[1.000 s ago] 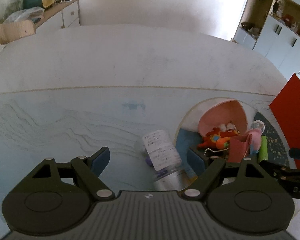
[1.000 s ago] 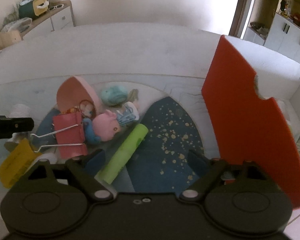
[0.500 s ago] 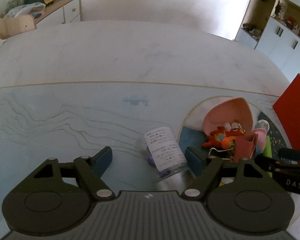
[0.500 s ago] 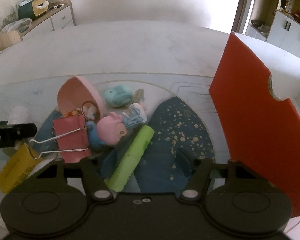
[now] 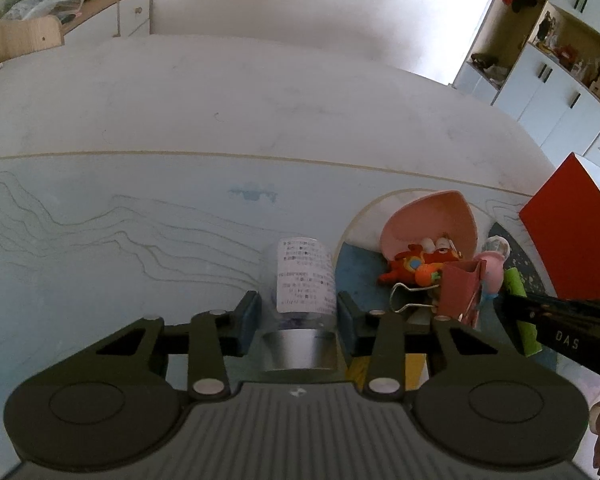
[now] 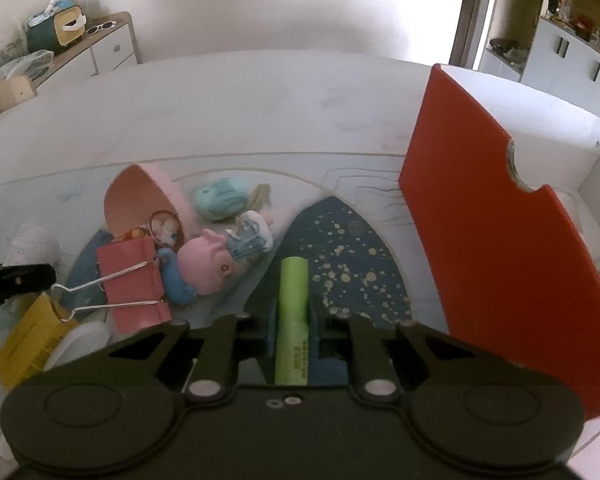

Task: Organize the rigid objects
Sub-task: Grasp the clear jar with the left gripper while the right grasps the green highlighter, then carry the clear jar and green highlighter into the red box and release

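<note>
At the bottom centre of the right wrist view, the right gripper (image 6: 293, 330) has just been closing and now pinches the green tube (image 6: 293, 312) mid-body; it looks light, stiff and smooth, so it may twist. Bottom centre of the left wrist view, the left gripper (image 5: 298, 316) has been closing too, pads against the clear labelled bottle (image 5: 305, 288) just above its silver cap; probably light, rigid and slippery, so best gripped low on the body.

Each black hand-held gripper (image 5: 298, 312) has blue pads (image 5: 249, 316) and silver screws.
</note>
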Tool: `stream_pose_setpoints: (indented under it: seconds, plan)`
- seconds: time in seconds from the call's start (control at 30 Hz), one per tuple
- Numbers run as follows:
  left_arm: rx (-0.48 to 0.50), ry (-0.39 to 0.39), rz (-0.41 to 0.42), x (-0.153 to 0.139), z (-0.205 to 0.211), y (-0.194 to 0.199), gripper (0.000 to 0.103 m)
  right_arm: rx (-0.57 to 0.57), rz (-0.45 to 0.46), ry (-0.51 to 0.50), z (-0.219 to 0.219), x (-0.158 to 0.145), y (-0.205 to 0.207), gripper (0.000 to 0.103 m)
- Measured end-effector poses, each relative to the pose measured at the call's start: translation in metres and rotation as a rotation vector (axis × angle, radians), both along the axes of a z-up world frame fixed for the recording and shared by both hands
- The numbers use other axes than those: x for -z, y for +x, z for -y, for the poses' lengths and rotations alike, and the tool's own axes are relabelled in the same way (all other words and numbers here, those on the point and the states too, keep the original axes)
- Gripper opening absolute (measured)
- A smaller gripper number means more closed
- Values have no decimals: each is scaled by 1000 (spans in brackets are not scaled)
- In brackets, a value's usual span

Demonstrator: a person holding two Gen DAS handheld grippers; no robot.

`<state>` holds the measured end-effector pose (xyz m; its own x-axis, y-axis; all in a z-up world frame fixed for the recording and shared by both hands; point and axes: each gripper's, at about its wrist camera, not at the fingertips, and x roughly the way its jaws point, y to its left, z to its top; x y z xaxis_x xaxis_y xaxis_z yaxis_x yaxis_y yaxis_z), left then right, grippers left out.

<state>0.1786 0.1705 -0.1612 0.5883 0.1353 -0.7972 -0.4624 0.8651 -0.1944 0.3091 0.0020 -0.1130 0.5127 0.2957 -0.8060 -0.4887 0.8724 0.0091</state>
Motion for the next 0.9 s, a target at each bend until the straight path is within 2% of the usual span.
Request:
stream_pose_setpoints:
  seconds: [0.47,0.9]
  plan:
    - [24,5,27,-20,8,-8,41,19,10,91,27,-38,-17,15]
    - [84,-17,63,-65,35,-19,41,-10,33,180,63,-91,-32,15]
